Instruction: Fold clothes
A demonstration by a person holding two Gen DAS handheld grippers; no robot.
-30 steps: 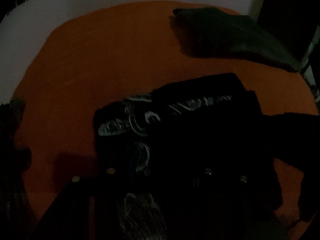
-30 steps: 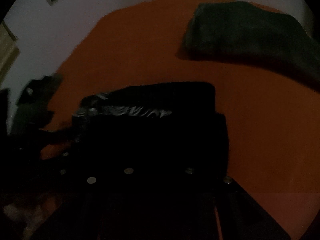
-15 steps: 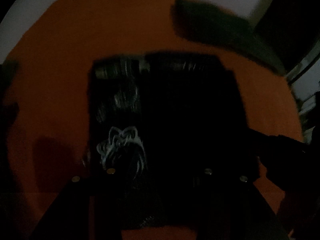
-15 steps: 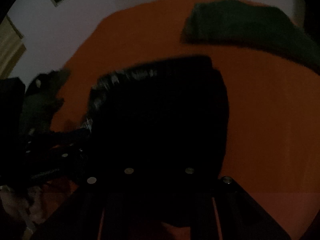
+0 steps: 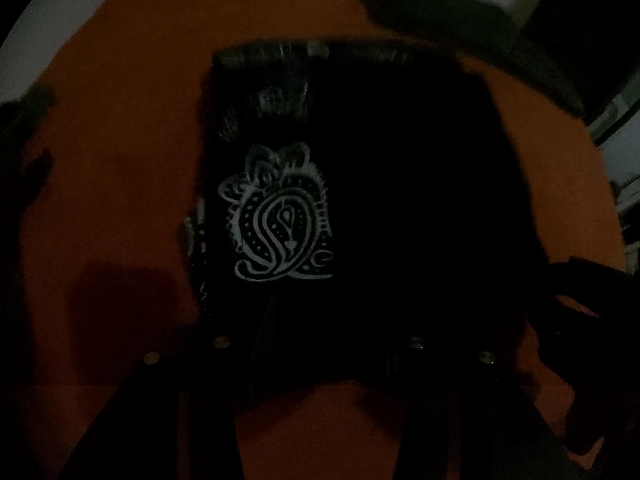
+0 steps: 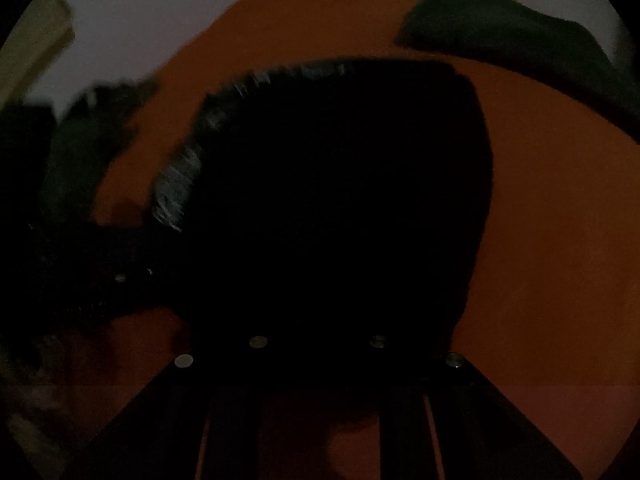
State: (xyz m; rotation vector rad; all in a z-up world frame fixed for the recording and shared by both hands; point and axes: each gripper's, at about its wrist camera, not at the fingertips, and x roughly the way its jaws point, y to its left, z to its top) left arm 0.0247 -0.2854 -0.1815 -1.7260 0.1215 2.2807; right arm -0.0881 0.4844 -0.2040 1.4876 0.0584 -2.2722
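the black garment [image 5: 400, 200] with a white paisley print [image 5: 280, 216] is lying on the orange table [image 5: 120, 120], hanging partly from both tongs. the left gripper [image 5: 316, 344] and the right gripper [image 6: 320, 344] are lost in darkness against the cloth, so i cannot tell their grip. a dark green folded cloth [image 6: 520, 40] is lying near the far edge.

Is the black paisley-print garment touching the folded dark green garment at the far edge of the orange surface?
Apart. The right wrist view shows a strip of orange surface between the black paisley-print garment and the folded dark green garment.
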